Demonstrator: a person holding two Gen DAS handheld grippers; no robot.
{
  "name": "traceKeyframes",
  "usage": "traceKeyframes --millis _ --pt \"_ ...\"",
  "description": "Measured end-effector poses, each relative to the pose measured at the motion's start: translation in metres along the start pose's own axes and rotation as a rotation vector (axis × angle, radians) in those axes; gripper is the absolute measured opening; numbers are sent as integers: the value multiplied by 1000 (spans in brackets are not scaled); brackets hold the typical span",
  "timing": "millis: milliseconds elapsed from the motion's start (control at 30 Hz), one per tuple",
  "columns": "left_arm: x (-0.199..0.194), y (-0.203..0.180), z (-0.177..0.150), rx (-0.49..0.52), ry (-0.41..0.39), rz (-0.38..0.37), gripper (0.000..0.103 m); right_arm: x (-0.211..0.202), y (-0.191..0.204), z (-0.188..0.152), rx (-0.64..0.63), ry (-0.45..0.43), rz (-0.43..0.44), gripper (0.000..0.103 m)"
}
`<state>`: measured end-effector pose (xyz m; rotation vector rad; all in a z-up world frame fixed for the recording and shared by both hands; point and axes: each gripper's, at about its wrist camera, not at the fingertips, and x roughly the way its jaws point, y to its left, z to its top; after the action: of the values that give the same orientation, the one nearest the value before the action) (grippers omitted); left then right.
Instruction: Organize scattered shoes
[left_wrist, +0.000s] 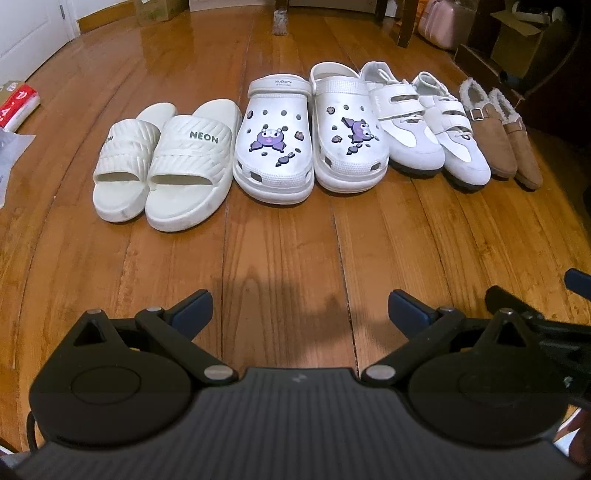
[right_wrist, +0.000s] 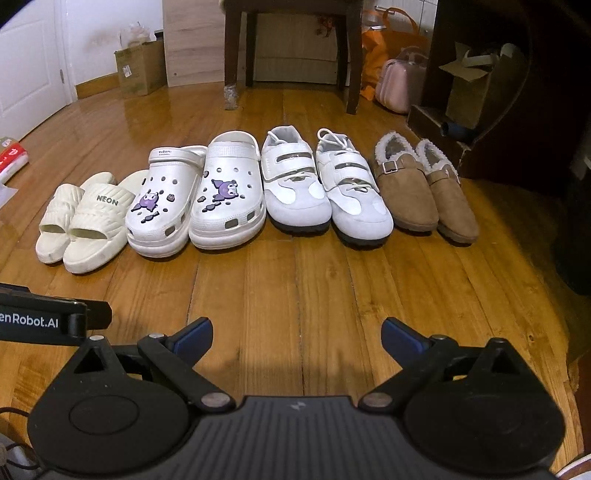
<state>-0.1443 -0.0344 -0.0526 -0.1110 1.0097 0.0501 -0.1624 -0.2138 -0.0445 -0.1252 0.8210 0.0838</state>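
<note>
- Both our grippers hang over bare floor: left gripper and right gripper spread wide, nothing between the fingers.
- Shoes in one row, pairs side by side, well ahead of us: cream slides, white clogs, white sneakers, brown slippers.
- Nothing blocks the wood floor between.
- Behind: chair legs, cardboard box, pink case.
- Red packet cut off at the left edge; dark right corner hard to read.
</note>
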Motion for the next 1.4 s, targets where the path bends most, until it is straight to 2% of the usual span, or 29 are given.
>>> traceKeyframes --millis 300,667,1400 --pt "-3 2 0 -4 -5 24 103 -3 6 -1 -8 -21 9 98" --pt "3 -2 -1 20 16 63 103 1 7 -3 -13 4 -3 99" --pt "1 -5 -2 42 4 69 103 5 13 -10 -35 42 -7 99"
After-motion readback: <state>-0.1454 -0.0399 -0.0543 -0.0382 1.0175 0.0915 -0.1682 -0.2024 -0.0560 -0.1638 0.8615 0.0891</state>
